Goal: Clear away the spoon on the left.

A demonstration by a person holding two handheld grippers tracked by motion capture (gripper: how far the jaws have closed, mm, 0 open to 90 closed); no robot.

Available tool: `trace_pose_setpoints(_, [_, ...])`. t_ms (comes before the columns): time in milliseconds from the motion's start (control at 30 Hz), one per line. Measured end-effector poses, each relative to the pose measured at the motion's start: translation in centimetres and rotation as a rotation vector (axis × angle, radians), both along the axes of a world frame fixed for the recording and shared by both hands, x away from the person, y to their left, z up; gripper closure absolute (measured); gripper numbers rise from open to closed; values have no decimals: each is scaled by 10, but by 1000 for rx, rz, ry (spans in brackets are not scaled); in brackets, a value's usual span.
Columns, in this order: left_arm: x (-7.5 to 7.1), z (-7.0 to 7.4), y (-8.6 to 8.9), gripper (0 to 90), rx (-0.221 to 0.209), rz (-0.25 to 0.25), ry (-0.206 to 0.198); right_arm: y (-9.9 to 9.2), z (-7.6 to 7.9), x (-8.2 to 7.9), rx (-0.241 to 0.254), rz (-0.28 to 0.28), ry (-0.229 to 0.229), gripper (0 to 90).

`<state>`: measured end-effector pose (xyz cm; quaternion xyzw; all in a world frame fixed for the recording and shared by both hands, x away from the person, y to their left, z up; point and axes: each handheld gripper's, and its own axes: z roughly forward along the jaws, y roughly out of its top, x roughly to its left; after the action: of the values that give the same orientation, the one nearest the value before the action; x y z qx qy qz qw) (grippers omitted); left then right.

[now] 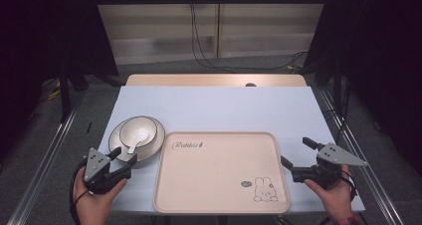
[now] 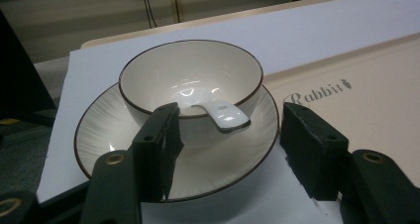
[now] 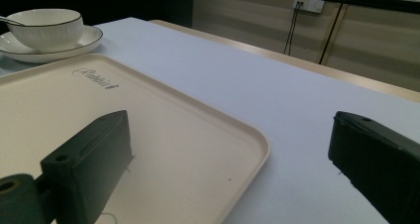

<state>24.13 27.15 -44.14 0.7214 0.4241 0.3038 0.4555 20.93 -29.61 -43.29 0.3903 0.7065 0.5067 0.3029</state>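
Crockery sits at the left of the pale blue table [image 1: 219,108]: a round cream ceramic plate [image 1: 149,150] with fine radial ribbing and a thin dark rim, carrying a matching cream bowl [image 1: 140,129] with the same dark edge. A glossy white ceramic spoon [image 1: 135,146] lies in the bowl, its handle sticking out over the rim toward the person. The left tool [image 1: 124,158], held in the person's left hand [image 1: 92,200], is at the plate's near edge; its jaws stand apart on either side of that edge, with the left jaw over the plate just before the bowl, and no clamping is visible. To the right of the plate lies a large beige rectangular plastic tray [image 1: 219,190] printed with a "Rabbit" word and a small rabbit drawing. Right of the tray, the right tool [image 1: 297,155] rests in the right hand [image 1: 336,195], jaws wide apart astride the tray's right edge.
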Motion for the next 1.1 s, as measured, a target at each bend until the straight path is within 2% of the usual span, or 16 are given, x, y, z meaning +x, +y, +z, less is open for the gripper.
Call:
trace_pose_setpoints(33, [3,-2,0,432,-16,1,8,0,0,0,1,1,-1,27])
trace_pose_setpoints(133, [6,-4,1,487,-22,9,16,0,0,0,1,4,0,27])
trace_pose_setpoints(167, [7,-4,1,504,-42,17,19,0,0,0,0,0,-2,28])
trace_pose_setpoints(367, [9,-4,0,565,-71,21,20,0,0,-1,1,3,2,29])
trace_pose_setpoints(633, [13,-5,-2,627,-86,14,35,-1,1,-2,-4,2,-4,30])
trace_pose_setpoints(833, [14,-5,-2,673,-80,23,30,-2,0,-2,-2,12,0,31])
trace_pose_setpoints(867, [14,-5,-2,683,-83,23,30,-1,0,-3,-5,-1,-1,31])
trace_pose_setpoints(1100, [14,-4,0,703,-94,39,27,-2,0,-3,-7,8,0,31])
